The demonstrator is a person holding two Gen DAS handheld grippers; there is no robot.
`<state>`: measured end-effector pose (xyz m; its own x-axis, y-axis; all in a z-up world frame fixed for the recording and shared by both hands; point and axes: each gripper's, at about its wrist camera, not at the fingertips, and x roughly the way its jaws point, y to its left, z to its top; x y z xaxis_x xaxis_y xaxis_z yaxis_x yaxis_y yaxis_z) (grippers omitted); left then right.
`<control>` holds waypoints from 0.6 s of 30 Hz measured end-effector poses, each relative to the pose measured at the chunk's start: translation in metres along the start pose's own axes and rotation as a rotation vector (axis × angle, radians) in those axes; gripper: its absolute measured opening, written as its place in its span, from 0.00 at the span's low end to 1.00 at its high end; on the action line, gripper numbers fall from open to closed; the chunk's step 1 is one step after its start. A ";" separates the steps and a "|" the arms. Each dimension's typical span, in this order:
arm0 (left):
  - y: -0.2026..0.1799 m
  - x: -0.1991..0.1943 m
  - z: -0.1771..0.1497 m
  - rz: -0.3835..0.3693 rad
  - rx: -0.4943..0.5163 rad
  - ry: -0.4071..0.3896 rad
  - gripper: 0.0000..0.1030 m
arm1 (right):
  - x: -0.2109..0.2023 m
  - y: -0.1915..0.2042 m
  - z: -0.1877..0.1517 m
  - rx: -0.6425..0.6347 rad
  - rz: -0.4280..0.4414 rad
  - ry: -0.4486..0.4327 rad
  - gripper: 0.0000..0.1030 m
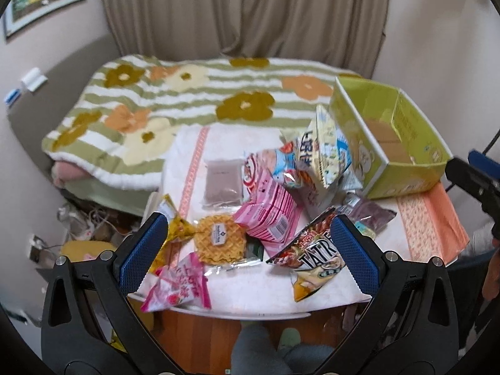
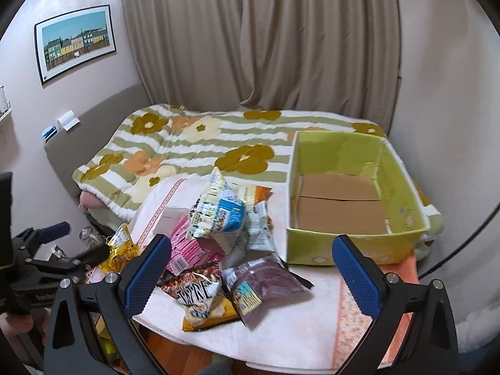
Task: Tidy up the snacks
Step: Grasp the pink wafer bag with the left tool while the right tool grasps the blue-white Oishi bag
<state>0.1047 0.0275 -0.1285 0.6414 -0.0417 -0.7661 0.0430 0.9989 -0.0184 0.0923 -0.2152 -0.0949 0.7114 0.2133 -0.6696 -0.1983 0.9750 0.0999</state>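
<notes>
My left tool (image 1: 248, 251) hangs spread wide and empty over the near edge of the surface (image 1: 250, 293), and my right tool (image 2: 251, 273) is spread and empty too. The snacks sit heaped just left of the green box (image 2: 359, 247): a waffle pack (image 1: 218, 239), a pink carton (image 1: 268, 222), a dark chip bag (image 2: 200, 293) and a purple pouch (image 2: 262, 287) nearest the box. The box holds only its cardboard floor.

A cloth-covered table (image 2: 300, 328) bears scattered snack packets (image 2: 215, 218) and a green box (image 2: 353, 247).
</notes>
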 end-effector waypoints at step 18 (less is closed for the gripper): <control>-0.005 0.176 0.002 -0.259 0.148 0.258 0.99 | 0.160 0.031 0.024 -0.004 0.023 0.288 1.00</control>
<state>0.2187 0.0155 -0.2619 0.3822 -0.2664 -0.8849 0.3000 0.9415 -0.1538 0.2163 -0.1494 -0.1813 0.4860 0.2088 -0.8487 -0.2152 0.9697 0.1154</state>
